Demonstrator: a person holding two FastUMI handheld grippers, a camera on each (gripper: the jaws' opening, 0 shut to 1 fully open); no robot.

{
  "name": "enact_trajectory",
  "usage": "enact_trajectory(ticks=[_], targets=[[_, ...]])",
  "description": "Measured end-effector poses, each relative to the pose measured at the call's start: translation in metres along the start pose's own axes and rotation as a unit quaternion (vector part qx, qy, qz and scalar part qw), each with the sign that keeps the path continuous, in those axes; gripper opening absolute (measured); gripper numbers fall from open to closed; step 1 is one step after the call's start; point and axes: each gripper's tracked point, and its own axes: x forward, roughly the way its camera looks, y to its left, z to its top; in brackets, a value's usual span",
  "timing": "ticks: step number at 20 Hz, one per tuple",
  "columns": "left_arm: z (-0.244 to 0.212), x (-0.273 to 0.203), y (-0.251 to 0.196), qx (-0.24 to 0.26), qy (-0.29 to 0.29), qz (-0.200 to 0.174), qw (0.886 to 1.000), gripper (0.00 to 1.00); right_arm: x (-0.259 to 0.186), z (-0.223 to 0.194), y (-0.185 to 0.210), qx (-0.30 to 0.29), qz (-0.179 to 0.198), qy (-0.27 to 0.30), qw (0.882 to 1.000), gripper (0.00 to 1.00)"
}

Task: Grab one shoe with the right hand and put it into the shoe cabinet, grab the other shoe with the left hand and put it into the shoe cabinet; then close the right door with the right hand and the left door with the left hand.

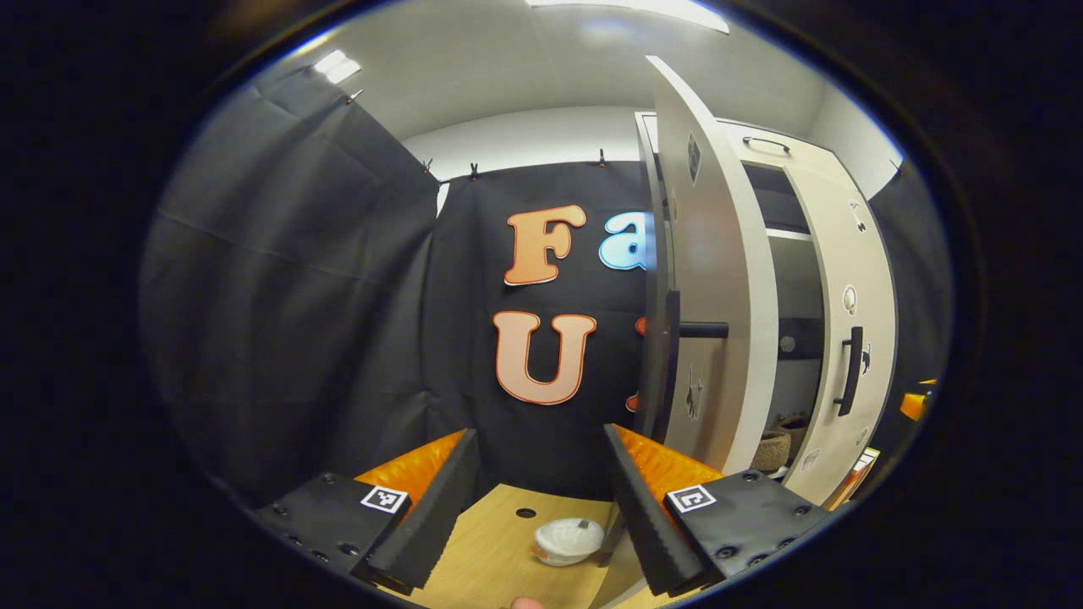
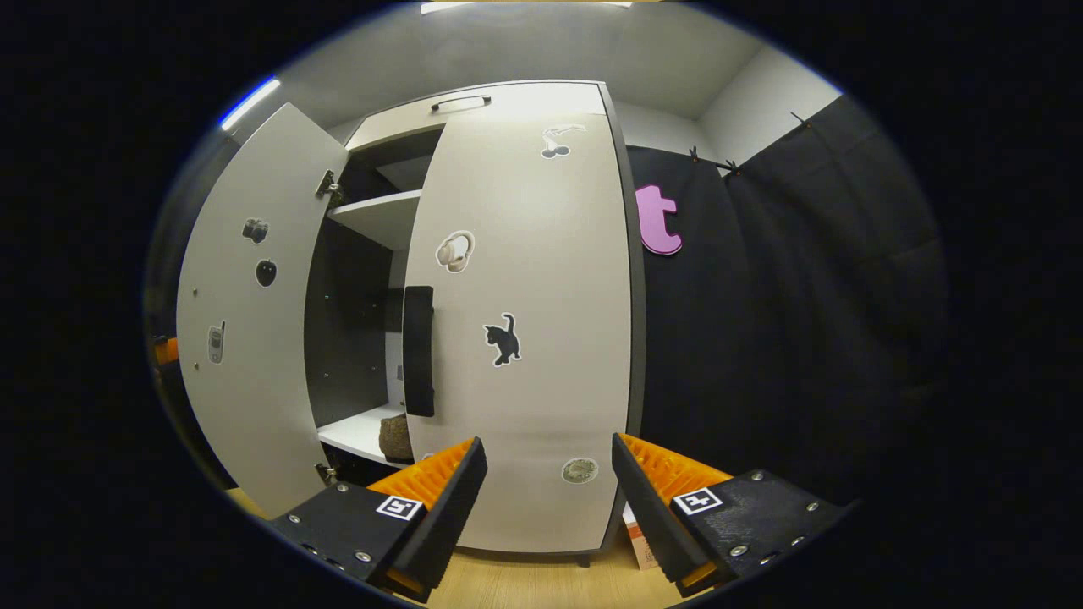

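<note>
Black cloth walls the booth on all sides, with a pale wooden floor below and a white shoe cabinet (image 2: 516, 321) standing against the cloth. Going left to right in the left gripper view, the left gripper (image 1: 541, 499) hangs with its jaws wide apart and nothing between them, over a small white bowl (image 1: 568, 540) on the floor; just past its right finger the left door (image 1: 706, 288) stands swung out, edge-on to the camera, its dark handle (image 1: 674, 364) facing the gripper. Beyond it, low inside the cabinet, a brown shoe (image 1: 772, 450) sits on the bottom shelf, and the right door (image 1: 846, 338) looks nearly or fully shut. In the right gripper view the left door swings out at the left, a shoe shows on the white shelf (image 2: 360, 433), and the right gripper (image 2: 548, 491) faces the right door with its jaws also wide and holding nothing, not touching the panel as far as I can tell. I judge both shoes stowed and the right door done, so 1 step remains: the left jaws must reach the open door's outer face or handle and push it round until it meets the cabinet front.
</note>
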Motion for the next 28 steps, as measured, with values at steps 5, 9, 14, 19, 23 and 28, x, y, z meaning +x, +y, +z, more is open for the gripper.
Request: enact_trajectory(ticks=[5, 9, 14, 19, 23, 28], targets=[[0.001, -0.013, -0.035, -0.003, 0.003, -0.025, 1.0, 0.92, 0.001, 0.008, 0.003, 0.007, 0.004, -0.011, 1.0, 0.92], [0.001, -0.021, -0.084, -0.008, 0.005, -0.073, 0.997, 0.95, 0.002, 0.011, 0.004, 0.01, 0.006, -0.013, 1.0, 0.92], [0.005, -0.02, -0.13, -0.017, 0.005, -0.121, 0.993, 0.96, -0.005, 0.011, -0.002, 0.007, -0.001, -0.013, 1.0, 0.92], [0.012, -0.019, -0.156, -0.034, 0.003, -0.15, 0.988, 0.95, -0.013, 0.008, -0.02, 0.009, -0.021, -0.01, 1.0, 0.92], [0.004, -0.016, -0.177, -0.028, 0.007, -0.172, 0.985, 0.93, -0.016, 0.007, -0.03, 0.015, -0.029, -0.009, 0.999, 0.92], [-0.005, -0.003, -0.213, -0.023, 0.017, -0.197, 0.98, 0.99, -0.02, 0.008, -0.04, 0.013, -0.035, -0.006, 0.999, 0.92]])
